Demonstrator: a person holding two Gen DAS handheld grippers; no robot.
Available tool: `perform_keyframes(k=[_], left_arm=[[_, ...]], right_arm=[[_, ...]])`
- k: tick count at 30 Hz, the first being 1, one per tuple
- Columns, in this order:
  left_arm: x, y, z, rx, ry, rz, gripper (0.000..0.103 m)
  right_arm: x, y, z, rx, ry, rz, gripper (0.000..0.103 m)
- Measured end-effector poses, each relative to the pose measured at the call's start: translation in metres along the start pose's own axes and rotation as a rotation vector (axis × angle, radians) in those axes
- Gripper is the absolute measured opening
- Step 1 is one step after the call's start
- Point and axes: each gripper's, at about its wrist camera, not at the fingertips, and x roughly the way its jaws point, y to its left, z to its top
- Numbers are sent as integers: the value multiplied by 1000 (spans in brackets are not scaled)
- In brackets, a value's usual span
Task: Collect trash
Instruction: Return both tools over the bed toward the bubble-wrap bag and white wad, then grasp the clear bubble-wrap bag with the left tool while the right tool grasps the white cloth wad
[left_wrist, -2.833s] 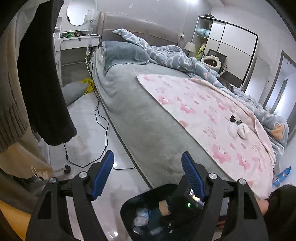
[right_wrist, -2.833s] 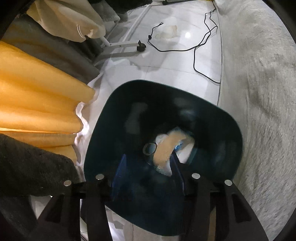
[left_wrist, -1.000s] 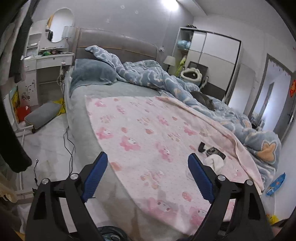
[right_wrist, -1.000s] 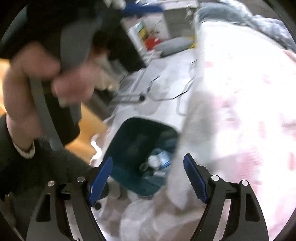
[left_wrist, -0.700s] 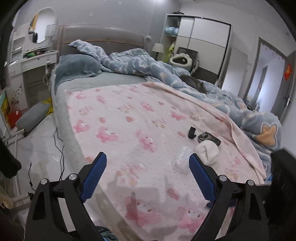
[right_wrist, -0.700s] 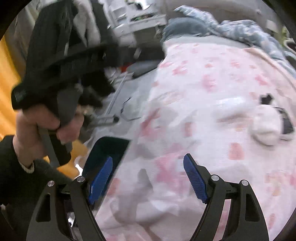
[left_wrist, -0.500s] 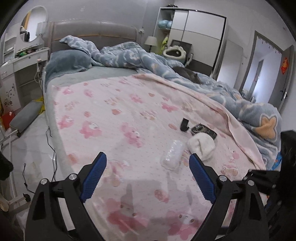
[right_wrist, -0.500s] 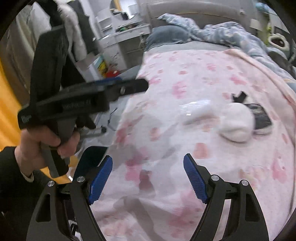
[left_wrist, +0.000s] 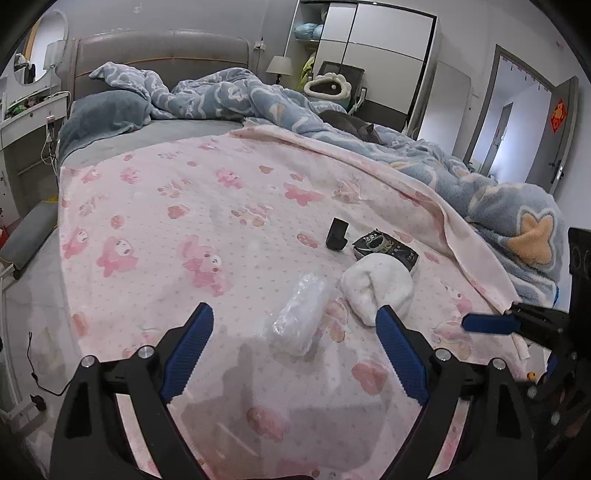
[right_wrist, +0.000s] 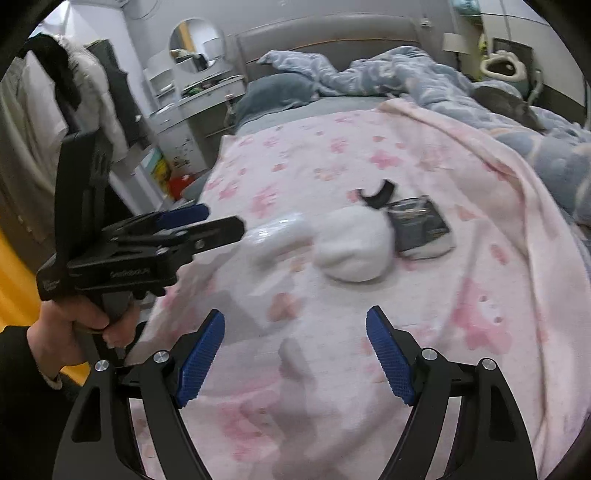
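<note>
Bedroom clutter framed the scene: a grey padded headboard (left_wrist: 159, 48), a rumpled blue duvet (left_wrist: 236, 99) and a white wardrobe (left_wrist: 373, 51) behind a bed spread with a pink cartoon-print blanket (left_wrist: 192, 206). On that blanket lay a crushed clear plastic bottle (left_wrist: 300, 314), and just to its right a white fluffy bundle (left_wrist: 376, 288), with a dark printed packet (left_wrist: 386, 250) beyond the bundle and a small black clip-like object (left_wrist: 337, 234) near the packet. The left gripper (left_wrist: 291, 354) hung above the near part of the blanket with its jaws spread wide and nothing between them; they had just been closing slightly, yet the blue pads stood well clear of everything. The bottle lay straight ahead of it, just past the fingertips and roughly centred in the gap, its long axis running away from the jaws and leaning a little to the right. The right gripper (right_wrist: 295, 354) was likewise wide apart and empty, and it faced the white bundle more than the bottle, which sat up and to the left in its blurred view. Judged from this, the left hand was the nearer and better lined up: a short push forward and down should bring the pads to either side of the bottle, across its narrow width.
</note>
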Motion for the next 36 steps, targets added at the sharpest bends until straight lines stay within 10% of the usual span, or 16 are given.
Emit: perform_keyframes(k=[17,36], left_arm=[[52,-4,-4,17,110,-43,41],[15,28,-9,-31,71,57,39]], right_arm=[[9,-53,9,128,-31,-36,85],[48,-41,31,229,0,-34,87]])
